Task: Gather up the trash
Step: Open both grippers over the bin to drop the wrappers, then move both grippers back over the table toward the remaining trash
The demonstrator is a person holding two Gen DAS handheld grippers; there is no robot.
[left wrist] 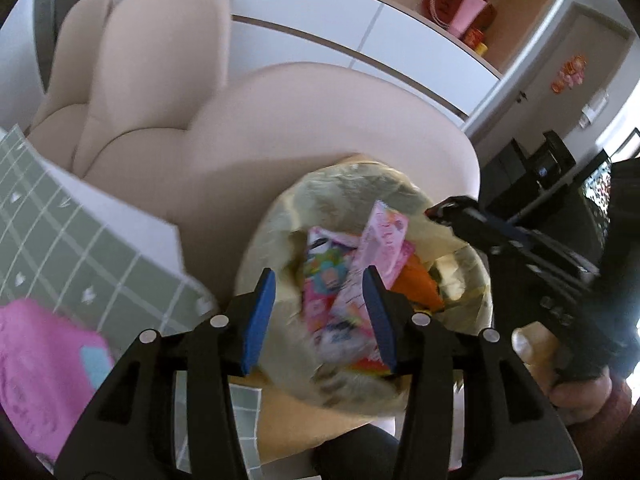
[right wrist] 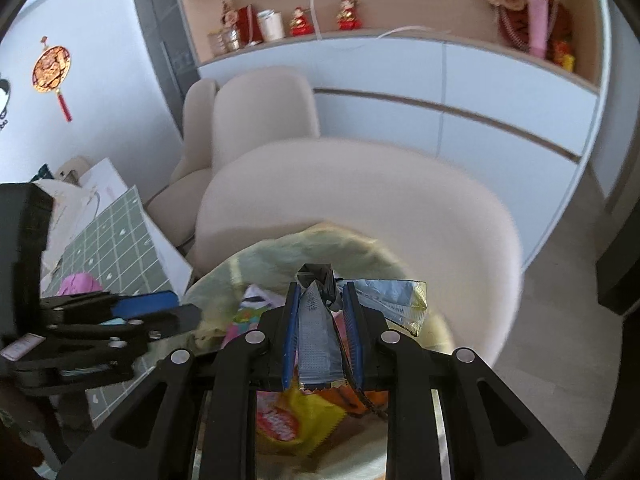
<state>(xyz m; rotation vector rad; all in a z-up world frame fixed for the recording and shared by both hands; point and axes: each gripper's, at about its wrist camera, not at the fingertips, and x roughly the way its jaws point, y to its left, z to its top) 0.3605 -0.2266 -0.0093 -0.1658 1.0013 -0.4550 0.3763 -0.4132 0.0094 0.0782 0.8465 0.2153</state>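
Observation:
A pale yellow trash bag [left wrist: 320, 200] sits open in front of a beige chair, holding pink and orange snack wrappers [left wrist: 380, 240]. My left gripper [left wrist: 320, 292] is open, its blue pads just above the bag's mouth, with nothing between them. My right gripper [right wrist: 322, 300] is shut on a crumpled silver wrapper [right wrist: 316, 336] and holds it over the same bag [right wrist: 280, 256]. Yellow and orange wrappers [right wrist: 304, 416] lie below it. The right gripper also shows at the right of the left wrist view [left wrist: 444, 212], and the left gripper at the left of the right wrist view [right wrist: 176, 308].
A rounded beige chair [left wrist: 320, 120] stands right behind the bag, a second one [left wrist: 160, 60] further back. A table with a green grid cloth [left wrist: 60, 240] and a pink item [left wrist: 36, 360] is at the left. White cabinets [right wrist: 480, 88] line the wall.

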